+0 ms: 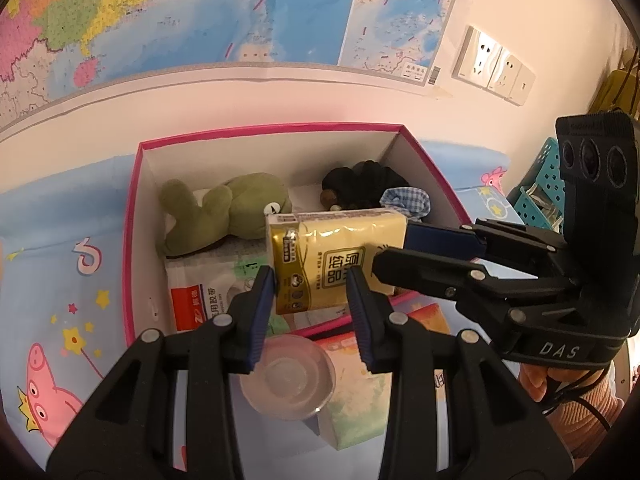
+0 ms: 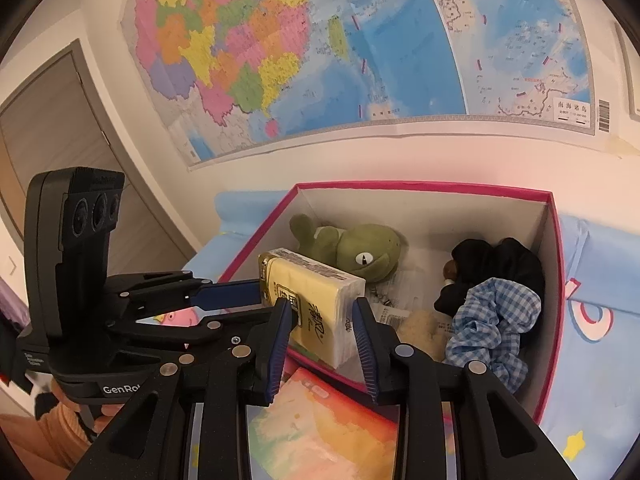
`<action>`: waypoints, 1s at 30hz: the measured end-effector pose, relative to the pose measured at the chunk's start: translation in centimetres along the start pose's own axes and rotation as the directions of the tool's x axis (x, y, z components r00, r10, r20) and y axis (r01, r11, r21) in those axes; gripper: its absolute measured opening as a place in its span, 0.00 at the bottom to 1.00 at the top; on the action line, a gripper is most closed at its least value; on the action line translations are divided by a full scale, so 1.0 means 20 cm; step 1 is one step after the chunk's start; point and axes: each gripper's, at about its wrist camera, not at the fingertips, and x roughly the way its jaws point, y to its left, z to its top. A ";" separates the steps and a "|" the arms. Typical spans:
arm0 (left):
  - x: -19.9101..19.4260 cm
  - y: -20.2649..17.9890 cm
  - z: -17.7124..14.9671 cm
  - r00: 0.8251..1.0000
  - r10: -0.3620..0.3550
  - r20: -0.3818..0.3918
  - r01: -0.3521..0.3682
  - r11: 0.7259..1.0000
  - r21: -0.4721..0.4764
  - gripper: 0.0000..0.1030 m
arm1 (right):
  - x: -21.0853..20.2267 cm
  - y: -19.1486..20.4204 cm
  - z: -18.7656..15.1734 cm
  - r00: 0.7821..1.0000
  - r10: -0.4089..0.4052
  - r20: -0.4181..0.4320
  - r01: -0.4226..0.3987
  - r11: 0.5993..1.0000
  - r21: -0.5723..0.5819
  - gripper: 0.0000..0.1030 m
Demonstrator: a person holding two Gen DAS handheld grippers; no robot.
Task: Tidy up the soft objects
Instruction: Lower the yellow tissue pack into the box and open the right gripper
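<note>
Nearest the cameras, outside the box, a clear round plastic bowl (image 1: 288, 380) and a flat pastel-printed tissue pack (image 1: 356, 396) lie on the blue cartoon-print tabletop (image 1: 60, 280); the pack looks soft and, by that judgement, is left to put away. Just beyond, the yellow plastic-wrapped tissue pack (image 1: 332, 256) hangs over the near rim of the pink-edged cardboard box (image 1: 132, 240), clamped at one end by the left hand-held gripper (image 2: 256, 294) and at the other by the right hand-held gripper (image 1: 394, 250). It is not yet released, so this step seems half done. Deeper inside the box already lie a green plush frog (image 2: 360, 252), a blue gingham scrunchie (image 2: 492, 320) and a black fabric scrunchie (image 2: 504, 264), beside a red-and-white printed packet (image 1: 200, 304).
</note>
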 end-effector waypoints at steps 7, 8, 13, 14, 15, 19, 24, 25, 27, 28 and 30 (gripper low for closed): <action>0.04 0.03 0.02 1.000 -0.003 -0.021 0.003 1.000 -0.024 0.37 | 0.06 -0.03 0.01 1.000 -0.009 -0.022 0.010 1.000 0.010 0.32; 0.05 0.04 0.02 1.000 -0.006 -0.025 0.006 0.999 -0.032 0.37 | 0.07 -0.03 0.00 1.000 -0.010 -0.027 0.010 1.000 0.011 0.32; 0.07 0.08 0.02 0.999 -0.015 -0.042 0.013 0.998 -0.060 0.37 | 0.13 -0.05 0.00 0.998 -0.016 -0.061 0.018 1.000 0.020 0.32; 0.08 0.08 0.03 0.999 -0.014 -0.043 0.012 0.998 -0.063 0.37 | 0.14 -0.05 0.00 0.998 -0.017 -0.065 0.019 1.000 0.022 0.32; 0.08 0.09 0.03 0.999 -0.015 -0.046 0.012 0.998 -0.065 0.37 | 0.15 -0.05 0.00 0.997 -0.018 -0.072 0.020 0.999 0.026 0.32; 0.11 0.10 0.03 0.998 -0.022 -0.055 0.017 0.996 -0.085 0.37 | 0.18 -0.07 0.00 0.995 -0.033 -0.095 0.037 0.999 0.038 0.33; 0.09 0.11 0.03 0.999 -0.006 -0.038 0.002 0.996 -0.091 0.37 | 0.18 -0.06 0.00 0.995 -0.057 -0.088 0.060 0.998 0.035 0.44; 0.08 0.10 0.03 0.999 0.003 -0.032 -0.006 0.996 -0.086 0.37 | 0.17 -0.06 0.00 0.995 -0.060 -0.080 0.063 0.998 0.032 0.44; 0.05 0.10 0.02 1.000 0.020 -0.014 -0.021 0.997 -0.078 0.37 | 0.14 -0.05 0.00 0.995 -0.070 -0.065 0.071 0.997 0.023 0.44; 0.04 0.09 0.01 1.000 0.028 -0.005 -0.028 0.997 -0.075 0.37 | 0.12 -0.05 -0.01 0.996 -0.074 -0.057 0.075 0.997 0.020 0.44; -0.01 0.08 -0.01 0.999 0.044 0.022 -0.043 0.997 -0.062 0.38 | 0.10 -0.04 -0.02 0.996 -0.069 -0.049 0.070 0.997 0.012 0.45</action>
